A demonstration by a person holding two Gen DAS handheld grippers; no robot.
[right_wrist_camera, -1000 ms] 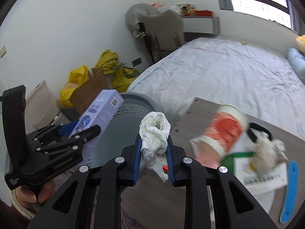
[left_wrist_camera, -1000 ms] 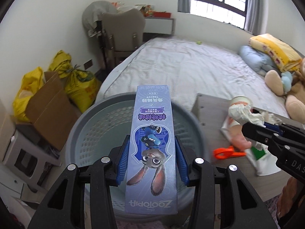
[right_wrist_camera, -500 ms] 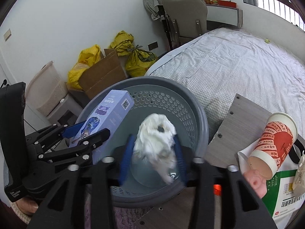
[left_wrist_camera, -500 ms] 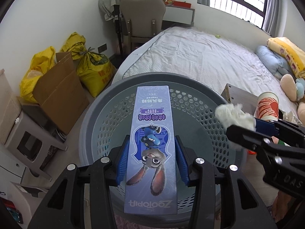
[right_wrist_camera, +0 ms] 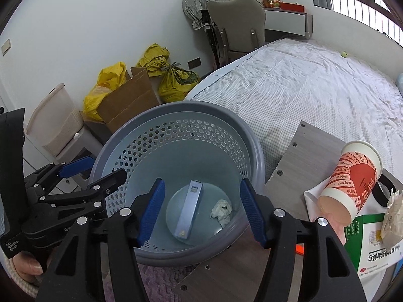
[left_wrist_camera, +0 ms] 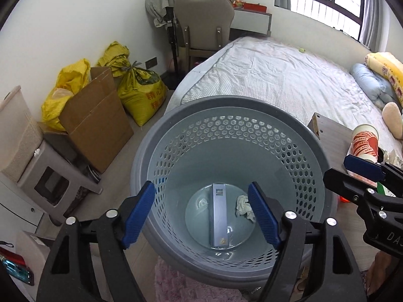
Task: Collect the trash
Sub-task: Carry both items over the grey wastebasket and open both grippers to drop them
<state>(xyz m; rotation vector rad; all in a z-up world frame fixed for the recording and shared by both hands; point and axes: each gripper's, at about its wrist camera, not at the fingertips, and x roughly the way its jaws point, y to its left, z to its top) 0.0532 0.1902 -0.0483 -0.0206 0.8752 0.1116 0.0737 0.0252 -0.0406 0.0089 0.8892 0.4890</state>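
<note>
Both tongs are spread wide and hold nothing. Right under them, in the bin (right_wrist_camera: 254, 148), lie the blue box (right_wrist_camera: 189, 209) and the tissue ball (right_wrist_camera: 221, 211). Off to the right of the right tongs (right_wrist_camera: 201, 211), on the tabletop (right_wrist_camera: 302, 151), the paper cup (right_wrist_camera: 352, 178) leans, its mouth pointing up and away. The right tongs are nearer to it than the left tongs (left_wrist_camera: 201, 212).

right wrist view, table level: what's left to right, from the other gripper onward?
left gripper → grey basket → paper cup → crumpled paper bag
</note>
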